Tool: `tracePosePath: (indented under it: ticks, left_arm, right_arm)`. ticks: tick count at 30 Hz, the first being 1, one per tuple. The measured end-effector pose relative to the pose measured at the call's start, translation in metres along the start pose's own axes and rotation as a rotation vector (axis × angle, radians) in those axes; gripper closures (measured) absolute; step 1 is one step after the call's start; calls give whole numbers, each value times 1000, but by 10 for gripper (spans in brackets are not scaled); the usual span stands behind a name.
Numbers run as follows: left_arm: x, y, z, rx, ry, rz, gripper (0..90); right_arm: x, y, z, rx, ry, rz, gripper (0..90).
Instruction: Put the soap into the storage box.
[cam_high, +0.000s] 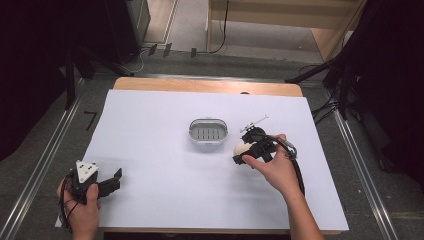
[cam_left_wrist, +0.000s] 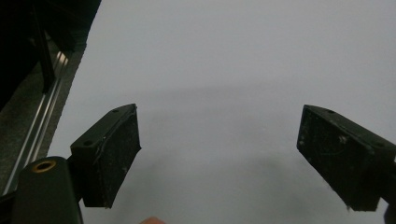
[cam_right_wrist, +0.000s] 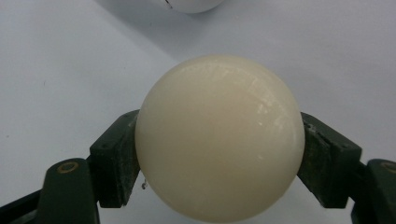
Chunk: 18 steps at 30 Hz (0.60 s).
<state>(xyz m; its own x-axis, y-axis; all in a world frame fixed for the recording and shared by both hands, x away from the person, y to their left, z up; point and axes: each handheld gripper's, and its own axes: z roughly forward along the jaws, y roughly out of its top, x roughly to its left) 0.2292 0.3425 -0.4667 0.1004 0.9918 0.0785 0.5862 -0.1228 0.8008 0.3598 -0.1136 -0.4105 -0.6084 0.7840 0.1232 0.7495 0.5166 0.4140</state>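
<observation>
Right gripper (cam_high: 243, 152) clamped on a cream ball (cam_right_wrist: 219, 137), one black pad pressed to each side. Ball (cam_high: 240, 148) held over the white table (cam_high: 150, 165), just beside the small grey tray (cam_high: 208, 131), at about four o'clock from it. Tray slotted, oval, near table centre. Left gripper (cam_left_wrist: 219, 156) resting at the table's near left corner, about eight o'clock from the tray and well apart from it, jaws spread wide with nothing but bare sheet between. Left hand (cam_high: 80, 207) wrapped around its body.
</observation>
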Motion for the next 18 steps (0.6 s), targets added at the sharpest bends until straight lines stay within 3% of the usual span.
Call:
tracePosePath:
  ticks: [18]
  left_arm:
    - [1, 0, 0, -2, 3, -12, 142]
  right_arm:
    - [12, 20, 5, 0, 12, -23, 245]
